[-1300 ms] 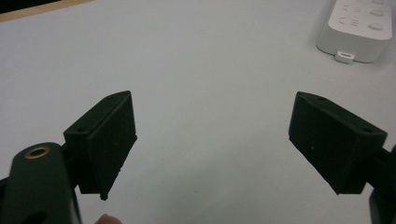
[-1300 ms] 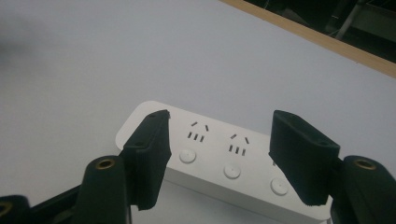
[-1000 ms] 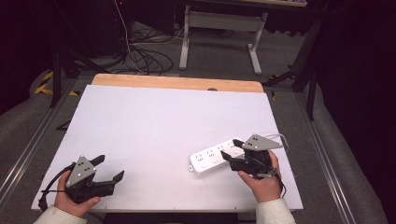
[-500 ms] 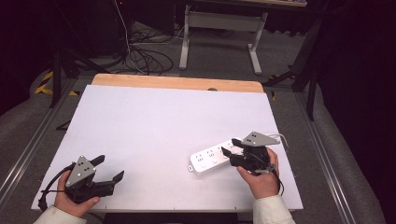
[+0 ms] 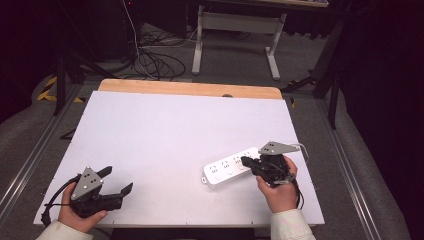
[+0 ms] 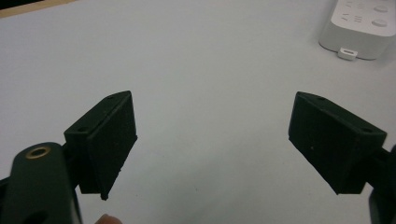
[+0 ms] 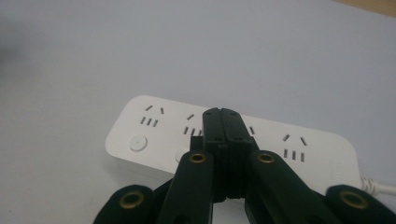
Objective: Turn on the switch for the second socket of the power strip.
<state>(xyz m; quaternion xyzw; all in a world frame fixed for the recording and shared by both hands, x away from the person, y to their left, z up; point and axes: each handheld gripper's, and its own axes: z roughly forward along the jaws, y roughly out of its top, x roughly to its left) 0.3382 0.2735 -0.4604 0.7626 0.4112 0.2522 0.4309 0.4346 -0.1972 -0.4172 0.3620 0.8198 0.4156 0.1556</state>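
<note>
Just under the right tool [image 5: 245, 161] (jaws pressed together) lies the power strip [image 5: 226, 168].

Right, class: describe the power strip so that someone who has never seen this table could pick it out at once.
Start at the white table with the wooden strip along its far edge, then look to its near right part, just ahead of the right hand-held gripper. There lies the power strip, a flat white bar with rows of socket slots, round buttons and a white cable; it is the one loose thing on the tabletop.
</note>
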